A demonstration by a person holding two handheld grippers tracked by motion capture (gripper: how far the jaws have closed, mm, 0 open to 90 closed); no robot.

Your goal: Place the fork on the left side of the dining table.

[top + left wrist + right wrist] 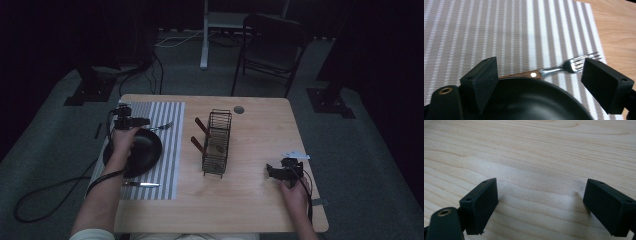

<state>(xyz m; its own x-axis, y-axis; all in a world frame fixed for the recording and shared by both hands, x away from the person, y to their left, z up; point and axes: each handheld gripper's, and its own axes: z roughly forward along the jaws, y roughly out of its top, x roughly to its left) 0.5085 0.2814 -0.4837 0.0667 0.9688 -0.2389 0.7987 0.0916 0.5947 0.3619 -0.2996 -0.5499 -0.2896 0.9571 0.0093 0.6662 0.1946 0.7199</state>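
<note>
No readable writing anywhere. One black plate, one fork and one knife lie on one striped mat; one wire rack stands mid-surface. The left gripper gapes above the plate's rim; the right gripper gapes over bare wood.

left gripper: black blocky fingers, brass eyelet | right gripper: same | cream sleeve

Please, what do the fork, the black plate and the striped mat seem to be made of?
The fork: shiny metal tines and neck, probably steel; the brown handle with a pale rivet looks like wood. The black plate: a smooth, slightly glossy surface with soft reflections, perhaps glazed ceramic or plastic; I cannot tell which. The striped mat: a fine ribbed texture, probably woven vinyl or fabric.
</note>
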